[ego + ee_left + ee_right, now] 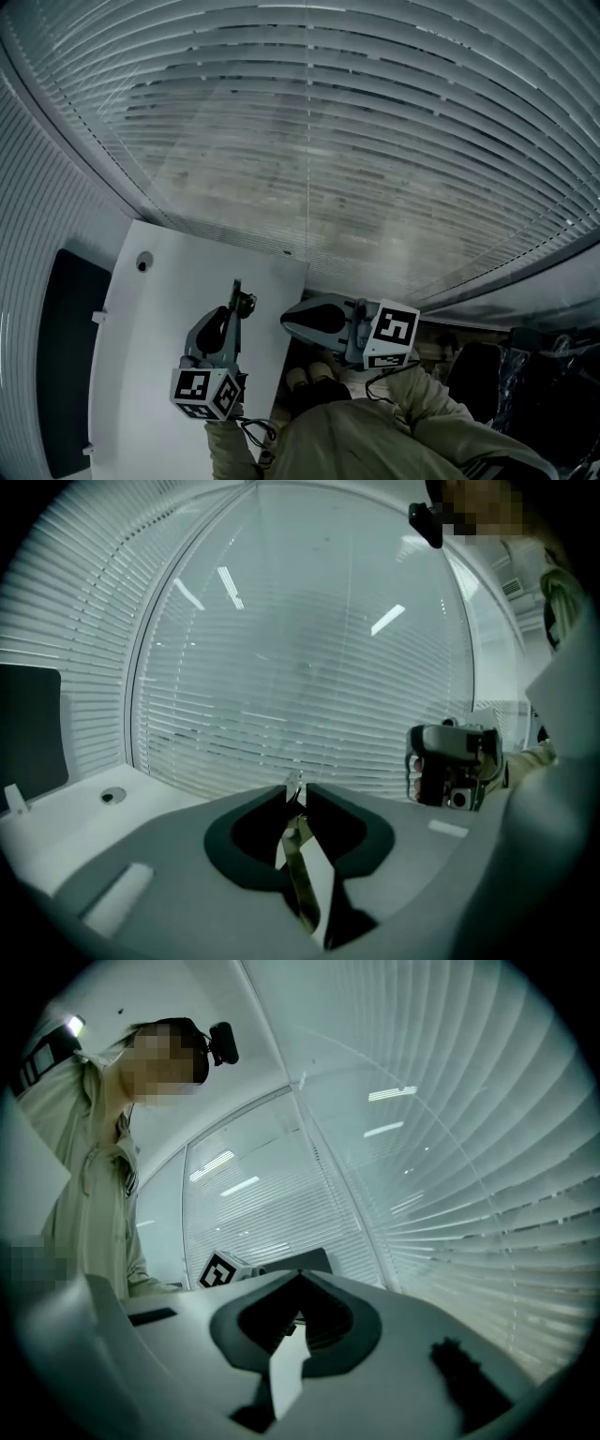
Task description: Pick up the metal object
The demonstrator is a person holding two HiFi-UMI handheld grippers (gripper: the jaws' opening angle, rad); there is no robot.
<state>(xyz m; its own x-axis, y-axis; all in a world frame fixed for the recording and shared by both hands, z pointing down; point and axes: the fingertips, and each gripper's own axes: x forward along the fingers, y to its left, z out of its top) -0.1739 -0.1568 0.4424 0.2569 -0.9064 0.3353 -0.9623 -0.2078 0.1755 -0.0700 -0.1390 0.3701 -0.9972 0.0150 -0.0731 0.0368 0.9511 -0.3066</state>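
In the left gripper view a thin metal object [301, 862] runs between the jaws as a flat strip, and its bright tip pokes out past them. My left gripper [296, 792] is shut on it. From the head view that gripper [236, 296] hangs over the white table [159, 300], with the metal object [237, 285] showing as a dark sliver at its tip. My right gripper [287, 321] is held off the table's right edge. Its jaws [300, 1279] meet at the tip with nothing between them.
The table has a small round hole [143, 263] near its far left corner. A dark panel [70, 356] stands to its left. Slatted blinds [356, 141] cover the window ahead. The person's sleeve [375, 431] fills the bottom of the head view.
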